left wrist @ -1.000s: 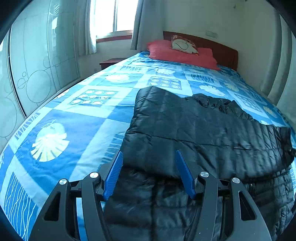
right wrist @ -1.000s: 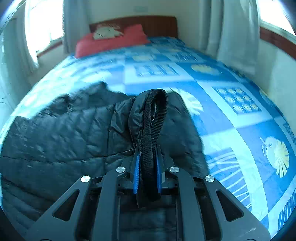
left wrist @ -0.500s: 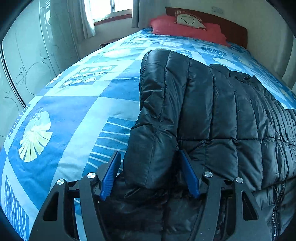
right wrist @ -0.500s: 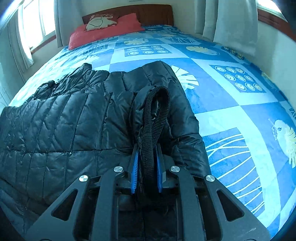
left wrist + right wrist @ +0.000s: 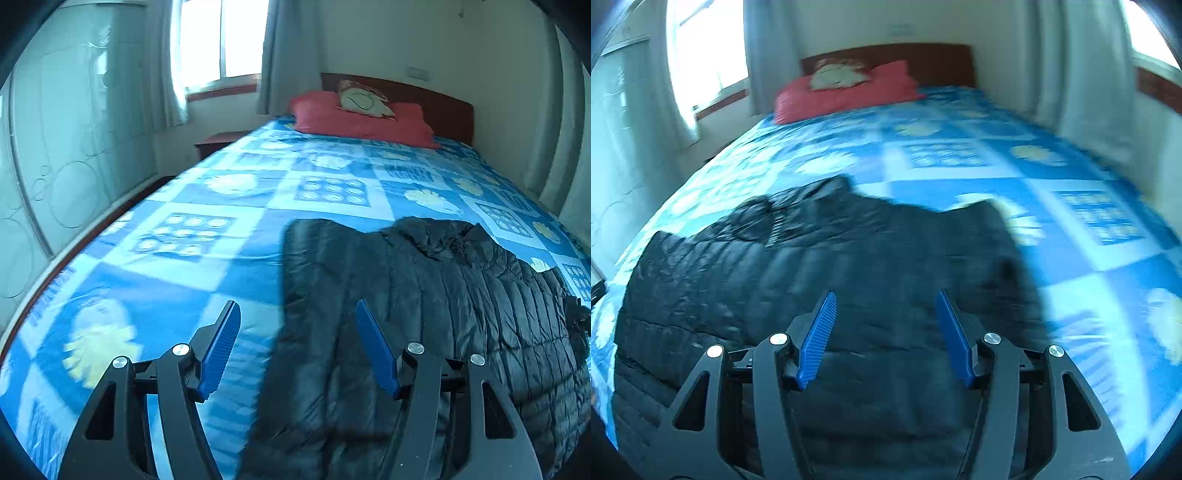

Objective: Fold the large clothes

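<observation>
So right now the black puffer jacket (image 5: 443, 314) is lying flat on the bed (image 5: 221, 229), on that blue patchwork bedspread, at the end away from the red pillow (image 5: 362, 118) and the headboard. It looks like it's already got a fold or two in it, sleeves tucked over, though the right wrist view is pretty motion-blurred so I wouldn't swear to the details.

Left tool (image 5: 297, 347) is spread wide with nothing in it. The jacket's left edge runs right through the gap between the fingers but sits below them, no contact I can make out. Right tool (image 5: 884, 332) has just been opening and stands wide too, nothing between the pads, just quilted jacket (image 5: 812, 277) underneath.

The bit that matters for the next move, I'd guess: the jacket's long axis runs across the bed, side to side, and it sits straight ahead of and below both tools. The left one is over the left edge, the right one is more over the middle to right part, with the jacket's right end just past it. So each hand is nearest its own end, which would suit bringing one end over onto the other.

No brand, label or readable writing anywhere. The cushion (image 5: 364, 99) on the pillow has a drawing of some kind, no text I can read.
</observation>
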Tool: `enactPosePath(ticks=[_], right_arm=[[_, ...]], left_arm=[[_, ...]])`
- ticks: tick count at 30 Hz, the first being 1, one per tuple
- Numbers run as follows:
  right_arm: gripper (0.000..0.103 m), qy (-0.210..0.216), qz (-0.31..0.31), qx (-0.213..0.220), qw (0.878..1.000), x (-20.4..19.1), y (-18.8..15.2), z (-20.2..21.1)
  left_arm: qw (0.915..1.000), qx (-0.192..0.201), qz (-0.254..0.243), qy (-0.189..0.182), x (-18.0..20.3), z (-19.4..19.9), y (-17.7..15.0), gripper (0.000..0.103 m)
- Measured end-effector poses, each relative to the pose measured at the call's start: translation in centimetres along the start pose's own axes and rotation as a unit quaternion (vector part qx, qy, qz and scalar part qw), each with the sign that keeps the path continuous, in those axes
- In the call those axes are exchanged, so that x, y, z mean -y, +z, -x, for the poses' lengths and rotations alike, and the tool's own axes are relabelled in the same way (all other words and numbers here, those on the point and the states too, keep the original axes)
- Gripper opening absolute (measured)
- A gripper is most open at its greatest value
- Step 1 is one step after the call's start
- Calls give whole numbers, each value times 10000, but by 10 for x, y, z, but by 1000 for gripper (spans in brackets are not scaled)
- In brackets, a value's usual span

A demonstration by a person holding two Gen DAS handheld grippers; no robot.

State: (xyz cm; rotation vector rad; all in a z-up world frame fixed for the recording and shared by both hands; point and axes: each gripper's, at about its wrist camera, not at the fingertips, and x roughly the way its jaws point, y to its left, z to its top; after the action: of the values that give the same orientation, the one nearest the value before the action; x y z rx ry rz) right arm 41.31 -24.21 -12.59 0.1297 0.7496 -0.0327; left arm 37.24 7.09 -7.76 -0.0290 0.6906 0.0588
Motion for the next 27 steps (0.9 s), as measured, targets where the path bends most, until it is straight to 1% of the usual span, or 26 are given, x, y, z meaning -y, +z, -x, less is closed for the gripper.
enactPosePath(ticks=[2,3,4,5,6,7,9,11,12,14,15,16,17,19,20,21,22,23,24,25,27], right_arm=[[56,-4,92,-264,9996,-13,-4,-27],[56,-85,143,-414,9990,-16,-8,-39],[58,-158,204,-553,9981,-16,-14,-53],[59,-136,225,-546,9982,-17,-18,-58],[60,-112,220,-503,9984,-17,-21,-60],[60,-125,236,-508,9984,-18,-20,-60],[60,-141,267,-550,9980,-21,-15,-57],[59,-127,244,-499,9984,-22,-9,-47],[59,-92,193,-381,9990,-21,-5,-40],[59,-43,127,-187,9997,-21,6,-33],[59,-18,122,-155,9998,-23,11,-34],[59,-1,146,-140,9998,-28,17,-38],[59,2,181,-138,9997,-32,22,-42],[59,67,289,-164,9994,-43,28,-55],[59,84,340,-242,9991,-48,28,-64],[59,4,405,-364,9985,-51,27,-76],[61,-106,515,-466,9975,-55,23,-89],[61,-127,580,-463,9972,-55,20,-96],[63,-125,595,-446,9972,-56,17,-100],[63,-123,584,-444,9972,-56,16,-102],[63,-110,566,-448,9973,-56,18,-102]], left_arm=[[9996,-240,-85,158,8,-24,-2,65],[9983,-465,-122,331,9,-41,-6,65],[9958,-757,-156,489,8,-59,-13,65],[9940,-947,-150,521,5,-71,-20,65],[9929,-1111,-83,417,1,-83,-28,67],[9929,-1148,59,289,-4,-87,-32,67],[9933,-1108,5,331,-3,-81,-28,66],[9935,-1010,-134,509,0,-68,-22,66],[9944,-892,-145,553,0,-59,-18,65],[9977,-453,-66,491,1,-37,-8,65],[9989,-191,-39,435,3,-29,1,65],[9993,-9,-43,376,6,-26,9,66],[9993,120,-72,351,10,-28,17,66],[9991,144,-105,380,14,-43,25,66],[9991,53,-103,400,14,-54,27,66],[9989,-145,-70,448,14,-72,29,66],[9979,-388,-93,517,13,-90,26,66],[9945,-798,-217,643,12,-114,18,68],[9927,-1031,-269,572,12,-128,11,68],[9927,-1117,-148,436,8,-139,5,70],[9921,-1143,-127,496,9,-138,9,71]])
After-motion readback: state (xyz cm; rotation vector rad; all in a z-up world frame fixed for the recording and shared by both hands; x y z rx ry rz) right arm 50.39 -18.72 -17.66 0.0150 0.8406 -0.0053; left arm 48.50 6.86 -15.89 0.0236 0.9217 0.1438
